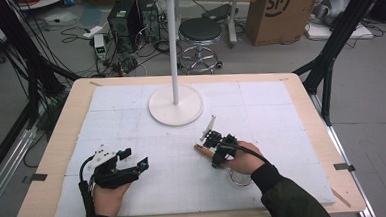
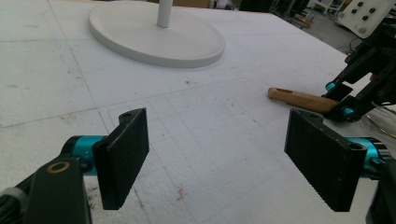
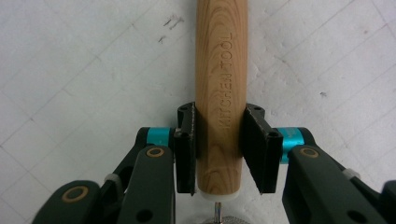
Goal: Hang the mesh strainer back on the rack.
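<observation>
**Right hand-held gripper clamped on the wooden handle**

Your right hand-held gripper [image 3: 218,149] grasps a wooden handle [image 3: 220,93] stamped "KITCHEN TOOL"; both black pads press its sides near the end where a thin metal stem leaves the wood. In the high view that right hand-held gripper [image 1: 214,146] sits a little toward 4 o'clock from the worktop's [image 1: 53,146] centre, with the wooden handle [image 1: 201,149] sticking out toward 9 o'clock, close over the white mat [image 1: 261,110]. A wire hoop [image 1: 240,180] shows by your right wrist. Your left hand-held gripper [image 2: 217,158] is released, jaws wide with nothing between them, at about 8 o'clock on the mat. The white stand base [image 1: 176,105] sits at 12 o'clock, well apart from both.
</observation>
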Tool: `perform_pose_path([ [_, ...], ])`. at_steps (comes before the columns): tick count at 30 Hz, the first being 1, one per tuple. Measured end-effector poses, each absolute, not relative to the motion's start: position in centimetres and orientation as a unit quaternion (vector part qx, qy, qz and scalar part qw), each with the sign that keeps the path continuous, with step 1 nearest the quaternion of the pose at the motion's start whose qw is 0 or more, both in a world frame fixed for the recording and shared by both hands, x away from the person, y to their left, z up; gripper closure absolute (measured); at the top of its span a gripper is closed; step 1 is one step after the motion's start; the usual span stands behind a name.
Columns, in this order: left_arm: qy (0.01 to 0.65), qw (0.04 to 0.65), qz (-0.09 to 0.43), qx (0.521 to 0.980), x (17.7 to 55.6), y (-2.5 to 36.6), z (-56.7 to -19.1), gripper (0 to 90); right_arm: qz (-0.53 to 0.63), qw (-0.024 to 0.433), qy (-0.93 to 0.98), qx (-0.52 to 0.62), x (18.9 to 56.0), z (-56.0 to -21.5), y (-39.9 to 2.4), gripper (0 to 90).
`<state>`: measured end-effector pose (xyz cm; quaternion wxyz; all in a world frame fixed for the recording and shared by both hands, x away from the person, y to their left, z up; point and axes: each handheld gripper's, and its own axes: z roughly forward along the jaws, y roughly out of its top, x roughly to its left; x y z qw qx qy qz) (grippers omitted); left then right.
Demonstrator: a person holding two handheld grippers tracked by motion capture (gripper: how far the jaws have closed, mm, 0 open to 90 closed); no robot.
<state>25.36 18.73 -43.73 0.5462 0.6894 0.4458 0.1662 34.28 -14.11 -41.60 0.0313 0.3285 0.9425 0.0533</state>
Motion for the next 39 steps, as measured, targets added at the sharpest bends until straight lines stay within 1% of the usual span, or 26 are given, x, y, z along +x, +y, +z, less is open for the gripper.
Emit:
perform_pose_path([
  [3,0.446,0.547,0.166,0.689,25.4,18.7,-43.7,22.4,0.051,0.028,0.944,0.326,34.4,-41.6,-14.1,67.6],
  [6,0.446,0.547,0.168,0.688,25.3,18.8,-43.7,22.5,0.067,0.038,0.943,0.324,34.0,-41.7,-14.5,68.2],
  [10,0.447,0.546,0.169,0.689,25.3,18.8,-43.7,22.5,0.113,0.043,0.938,0.326,33.4,-41.8,-15.6,68.5],
  [13,0.448,0.547,0.170,0.687,25.3,18.9,-43.7,22.5,0.149,0.054,0.936,0.316,32.7,-42.0,-16.5,68.6],
  [17,0.449,0.548,0.171,0.684,25.3,19.0,-43.6,22.5,0.212,0.049,0.918,0.331,32.2,-42.4,-18.1,68.6],
  [19,0.449,0.548,0.170,0.685,25.3,19.0,-43.6,22.5,0.239,0.058,0.911,0.330,31.9,-42.4,-18.6,68.6],
  [26,0.449,0.550,0.170,0.683,25.3,19.1,-43.6,22.5,0.281,0.065,0.897,0.336,31.7,-42.1,-19.8,68.6],
  [27,0.449,0.549,0.171,0.684,25.3,19.1,-43.6,22.5,0.286,0.071,0.895,0.336,31.7,-42.0,-19.9,68.6],
  [28,0.449,0.548,0.171,0.684,25.3,19.1,-43.6,22.5,0.296,0.087,0.891,0.332,31.7,-41.9,-20.0,68.6],
  [29,0.449,0.549,0.171,0.684,25.3,19.1,-43.6,22.5,0.305,0.085,0.888,0.334,31.6,-41.6,-20.1,68.6],
  [39,0.448,0.548,0.171,0.685,25.3,19.1,-43.6,22.5,0.408,0.141,0.841,0.327,31.2,-39.4,-21.4,68.5],
])
